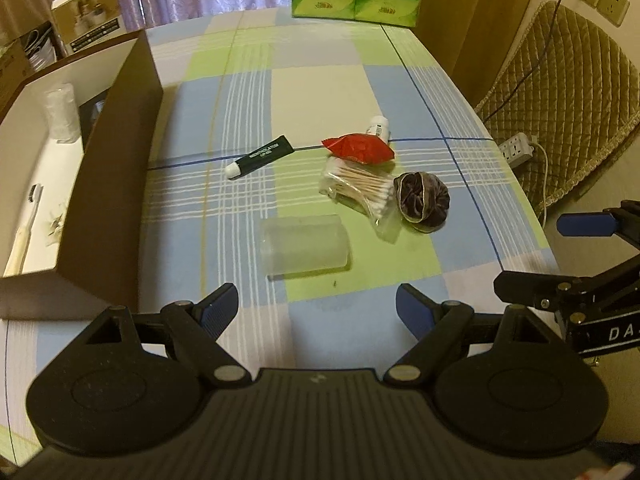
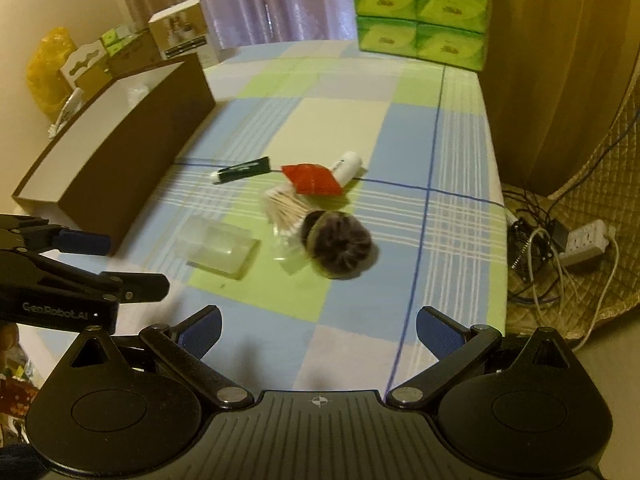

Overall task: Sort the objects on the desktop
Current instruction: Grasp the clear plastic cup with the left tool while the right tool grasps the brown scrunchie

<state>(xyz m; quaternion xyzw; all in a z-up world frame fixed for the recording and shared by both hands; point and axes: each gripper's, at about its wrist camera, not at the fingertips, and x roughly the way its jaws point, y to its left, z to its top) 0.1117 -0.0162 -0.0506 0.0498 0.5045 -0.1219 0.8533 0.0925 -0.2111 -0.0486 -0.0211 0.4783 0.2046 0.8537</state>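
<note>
Both grippers, left gripper (image 1: 316, 306) and right gripper (image 2: 318, 330), are held spread and empty. A toothbrush (image 1: 24, 228) is already stowed inside the brown box (image 1: 116, 184); right of the box, tube (image 1: 262, 156), swabs (image 1: 360, 190), scrunchie (image 1: 422, 202) and cup (image 1: 304, 246) remain unsorted.

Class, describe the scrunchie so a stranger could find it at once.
Start at the checked tablecloth and find the small cluster at its middle. The scrunchie lies at the cluster's right end, touching the cotton-bud bag. It alone is dark, round, gathered fabric.
</note>
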